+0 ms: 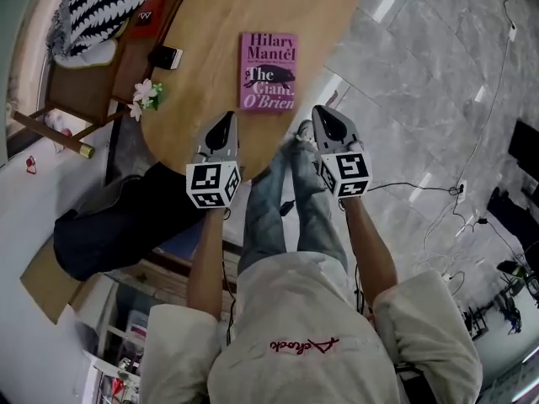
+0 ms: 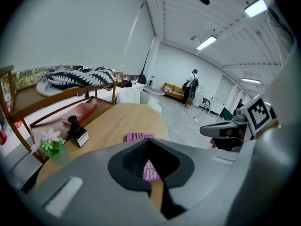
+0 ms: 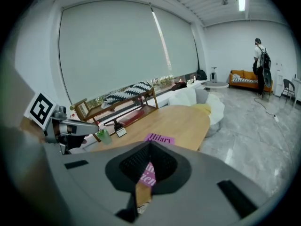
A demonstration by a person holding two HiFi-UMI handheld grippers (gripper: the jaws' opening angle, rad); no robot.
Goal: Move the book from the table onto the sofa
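the book (image 1: pixel 268 71) lies flat, cover up, on the wooden worktop (image 1: pixel 219 40), just ahead of both tools. the left tool (image 1: pixel 224 124) and right tool (image 1: pixel 327 118) are each closed tight, holding nothing. i'd spread the jaws first, then pinch the book's side edges — one tool per side — keeping it level.

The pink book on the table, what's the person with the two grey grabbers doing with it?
A person holds a gripper in each hand, the left gripper and the right gripper, both pointing toward the pink book. The book lies flat on the wooden table, and neither gripper touches it. Both grippers are shut and hold nothing. An orange sofa stands far across the room.
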